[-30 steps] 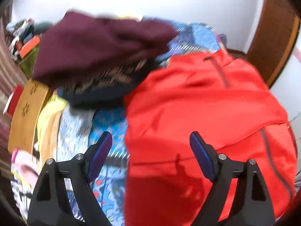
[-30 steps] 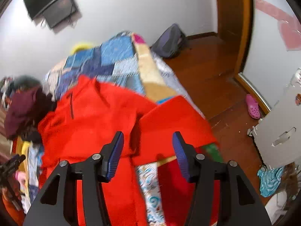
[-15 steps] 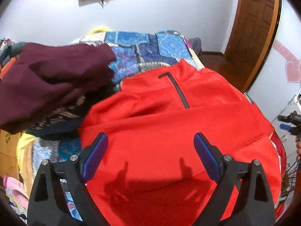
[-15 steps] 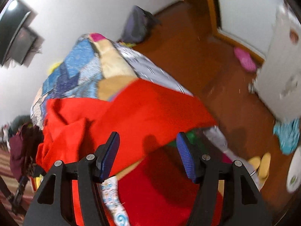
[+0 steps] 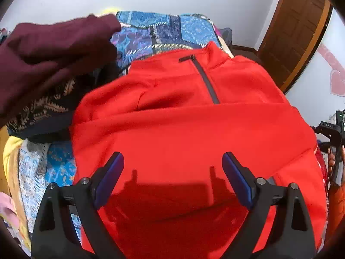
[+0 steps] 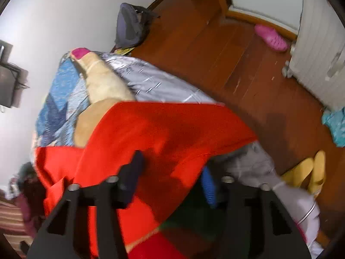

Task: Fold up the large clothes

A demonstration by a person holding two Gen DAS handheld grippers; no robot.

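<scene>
Since a second ago, swung from the maroon pile onto the red jacket (image 5: 189, 129): left gripper (image 5: 172, 168) spread wide, hovering above its lower-centre cloth. Right gripper (image 6: 172, 172) spread, red fold draped between its fingers at frame centre, quilt (image 6: 64, 99) upper left.

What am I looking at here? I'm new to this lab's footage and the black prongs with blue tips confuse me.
Those prongs are hand-held grippers: a person carries one in each hand, and a fisheye camera on each looks forward along its two fingers. The left camera shows the left hand-held gripper open above a red zip-neck pullover spread on a patchwork bedspread, beside a maroon garment. The right camera shows the right hand-held gripper, its fingers apart on either side of the pullover's edge at the bedside, over a wooden floor. Blur hides whether it grips.
</scene>
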